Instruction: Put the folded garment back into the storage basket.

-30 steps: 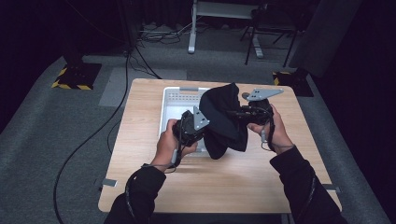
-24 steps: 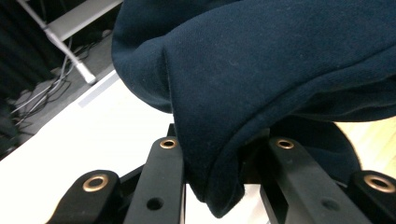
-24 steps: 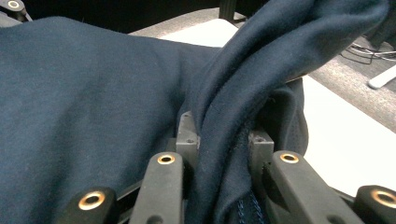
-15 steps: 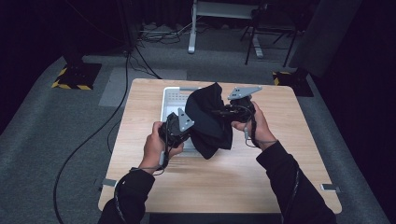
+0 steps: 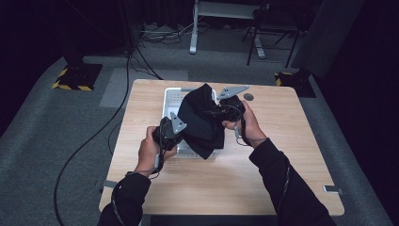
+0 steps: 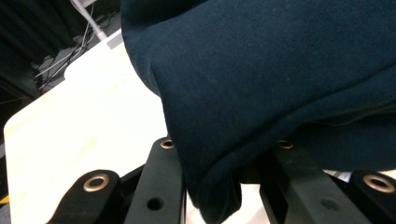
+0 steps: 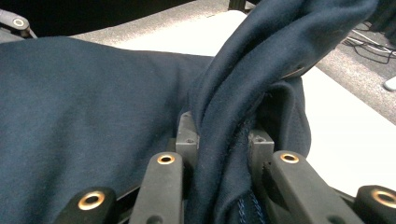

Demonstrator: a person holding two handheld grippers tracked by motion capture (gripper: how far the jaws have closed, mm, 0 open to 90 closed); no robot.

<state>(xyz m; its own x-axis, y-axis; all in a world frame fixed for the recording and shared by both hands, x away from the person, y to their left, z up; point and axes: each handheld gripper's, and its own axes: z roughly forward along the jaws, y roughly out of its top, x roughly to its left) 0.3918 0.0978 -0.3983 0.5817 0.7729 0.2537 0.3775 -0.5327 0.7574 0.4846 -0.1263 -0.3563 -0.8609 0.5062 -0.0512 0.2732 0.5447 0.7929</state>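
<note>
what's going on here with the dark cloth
A person at a wooden table holds a dark blue garment up between two handheld tongs. The left tongs and the right tongs are each shut on a bunched fold of the fabric. The cloth hangs over a white tray on the table, its lower part drooping toward it.

A pale wooden worktop (image 5: 282,155) with rounded corners stands on grey carpeted floor (image 5: 70,122). Sitting on it, towards the far edge and a little left of centre, is a white tray (image 5: 171,100), its near part hidden under dark cloth held above it. Close to the far edge, just right of the middle, there's a small round dark disc (image 5: 248,97) in the wood. At the near right corner, a small grey piece (image 5: 332,189) lies at the edge; at the near left corner, another small grey piece (image 5: 107,184) clings to the edge. The near half of the surface is plain wood.
</note>
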